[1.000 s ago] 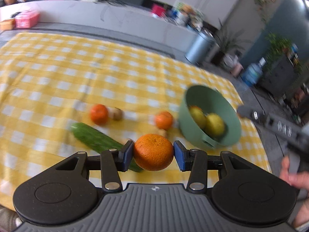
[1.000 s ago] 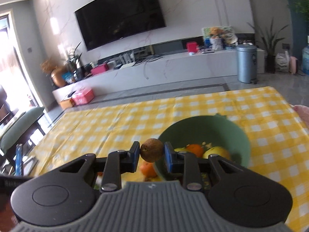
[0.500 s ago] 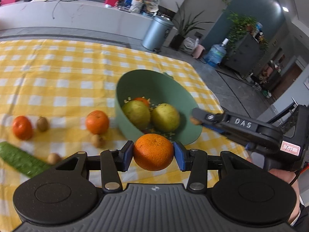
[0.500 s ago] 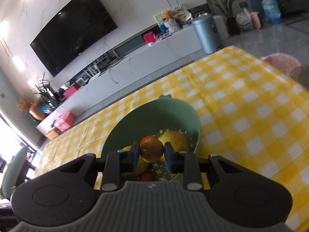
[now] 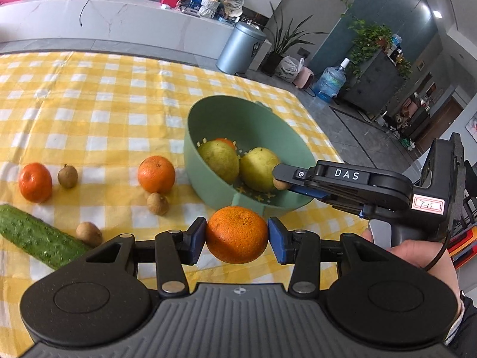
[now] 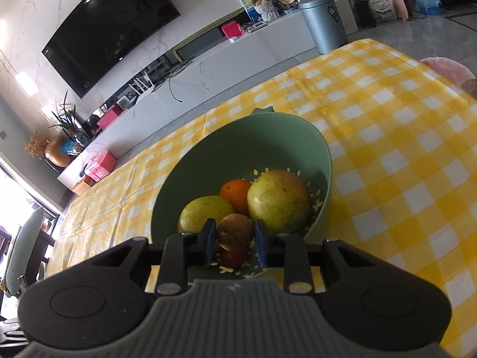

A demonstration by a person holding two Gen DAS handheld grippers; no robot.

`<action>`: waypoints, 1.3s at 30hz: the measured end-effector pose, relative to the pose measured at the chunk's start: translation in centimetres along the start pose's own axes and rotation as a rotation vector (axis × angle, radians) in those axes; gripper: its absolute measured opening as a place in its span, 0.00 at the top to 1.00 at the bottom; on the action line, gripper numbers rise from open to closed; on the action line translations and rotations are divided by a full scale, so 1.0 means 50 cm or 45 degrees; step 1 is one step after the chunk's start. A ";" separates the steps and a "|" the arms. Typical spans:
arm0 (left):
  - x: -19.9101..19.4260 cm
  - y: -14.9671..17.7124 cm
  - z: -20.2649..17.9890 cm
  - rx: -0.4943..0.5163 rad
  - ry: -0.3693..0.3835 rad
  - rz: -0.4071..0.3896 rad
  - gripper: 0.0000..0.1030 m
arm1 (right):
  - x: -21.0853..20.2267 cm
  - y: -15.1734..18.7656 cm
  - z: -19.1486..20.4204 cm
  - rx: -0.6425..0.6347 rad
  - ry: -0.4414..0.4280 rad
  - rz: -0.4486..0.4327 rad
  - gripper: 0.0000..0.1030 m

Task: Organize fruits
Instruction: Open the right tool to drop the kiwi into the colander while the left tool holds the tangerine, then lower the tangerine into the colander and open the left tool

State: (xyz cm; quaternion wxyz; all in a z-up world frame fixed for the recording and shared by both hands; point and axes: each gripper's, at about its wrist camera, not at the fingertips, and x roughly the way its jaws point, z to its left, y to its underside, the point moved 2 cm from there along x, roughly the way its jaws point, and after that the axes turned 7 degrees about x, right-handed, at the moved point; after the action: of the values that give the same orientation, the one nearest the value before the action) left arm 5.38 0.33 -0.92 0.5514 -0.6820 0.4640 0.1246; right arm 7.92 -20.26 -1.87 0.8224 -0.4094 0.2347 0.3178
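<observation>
Two grippers are loaded. The left gripper [image 5: 237, 235] clamps a mandarin [image 5: 237, 234] between moderately spread pads, just short of the bowl's [image 5: 190, 152] near rim. The right gripper [image 6: 235, 237], narrowly set, pinches a longan [image 6: 235, 232] low inside the bowl, beside two pears [image 6: 278, 200] and an orange [image 6: 235, 194].

The cucumber [image 5: 35, 235] lies on the cloth [image 5: 89, 104] left of the bowl, long axis running up-left to down-right. Two mandarins and three longans lie loose nearby.

A second ago the right gripper was above the rim; it now sits lower in the bowl, while the left one is nearer the bowl.
</observation>
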 end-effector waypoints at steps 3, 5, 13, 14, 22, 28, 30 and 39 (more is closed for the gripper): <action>-0.003 0.001 0.003 -0.005 -0.011 0.006 0.51 | 0.003 0.001 -0.003 0.006 0.013 0.003 0.74; -0.010 0.000 0.003 -0.009 -0.017 0.001 0.51 | 0.002 0.000 -0.002 0.012 0.006 0.000 0.71; -0.042 0.000 -0.007 0.002 -0.049 -0.035 0.51 | -0.031 -0.008 -0.015 0.039 0.033 -0.098 0.50; -0.046 0.001 -0.009 0.006 -0.058 -0.040 0.51 | -0.039 -0.012 -0.020 0.052 0.021 -0.120 0.43; -0.061 -0.020 -0.032 0.040 -0.098 -0.077 0.51 | -0.100 -0.021 -0.012 -0.070 0.080 -0.291 0.15; -0.051 -0.050 -0.054 0.054 -0.091 -0.098 0.51 | -0.097 -0.020 -0.017 -0.147 0.146 -0.290 0.15; -0.039 -0.064 -0.061 0.061 -0.065 -0.094 0.51 | -0.098 -0.021 -0.029 -0.129 0.179 -0.294 0.14; 0.072 -0.110 -0.067 -0.051 0.033 0.030 0.51 | -0.108 -0.031 -0.088 0.084 0.181 -0.311 0.13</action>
State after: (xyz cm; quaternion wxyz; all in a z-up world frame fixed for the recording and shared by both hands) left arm 10.40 -4.56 1.34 0.5302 -0.6890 0.4763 0.1315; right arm 4.73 -26.40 -0.02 0.8493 -0.4290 0.2512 0.1778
